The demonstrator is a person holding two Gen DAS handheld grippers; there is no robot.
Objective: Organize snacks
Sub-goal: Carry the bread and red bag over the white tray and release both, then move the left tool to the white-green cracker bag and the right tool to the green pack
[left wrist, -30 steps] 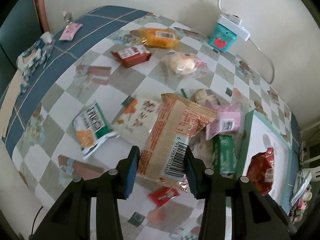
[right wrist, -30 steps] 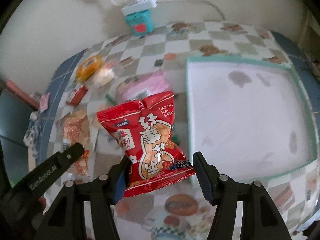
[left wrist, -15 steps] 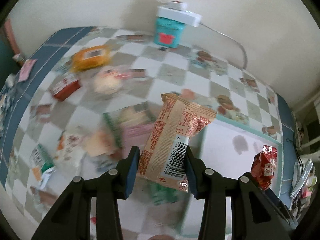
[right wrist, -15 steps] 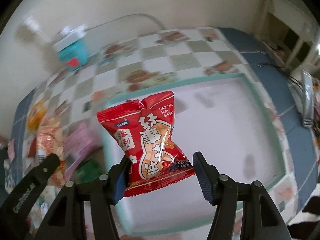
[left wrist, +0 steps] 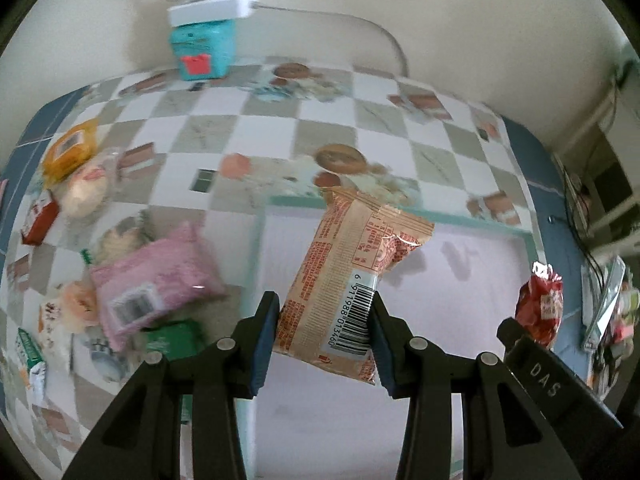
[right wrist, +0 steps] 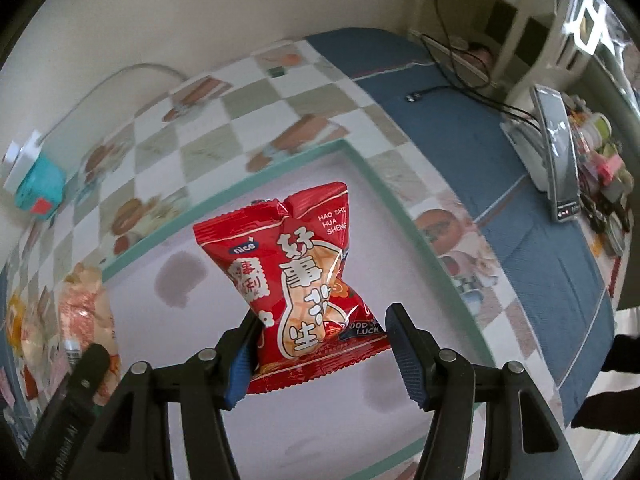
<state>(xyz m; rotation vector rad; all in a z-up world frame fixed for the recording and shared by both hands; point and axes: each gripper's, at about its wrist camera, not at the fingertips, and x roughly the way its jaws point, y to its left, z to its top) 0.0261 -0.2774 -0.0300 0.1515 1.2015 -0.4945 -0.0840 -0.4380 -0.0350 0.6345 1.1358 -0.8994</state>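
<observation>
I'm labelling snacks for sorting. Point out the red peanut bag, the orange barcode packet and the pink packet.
red peanut bag (right wrist: 296, 280), right wrist view, printed front.
orange barcode packet (left wrist: 340, 280), left wrist view, middle of back.
pink packet (left wrist: 160, 276), left wrist view, upper face.

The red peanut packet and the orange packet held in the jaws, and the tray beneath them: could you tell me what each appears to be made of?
Red peanut packet: glossy plastic film, judging by its highlights and crimped, serrated seams.
Orange packet: thin printed film, creased, with a sheen at the twisted corner.
Tray: probably rigid plastic, with a matte pale floor and a teal rim; the material is uncertain.
</observation>
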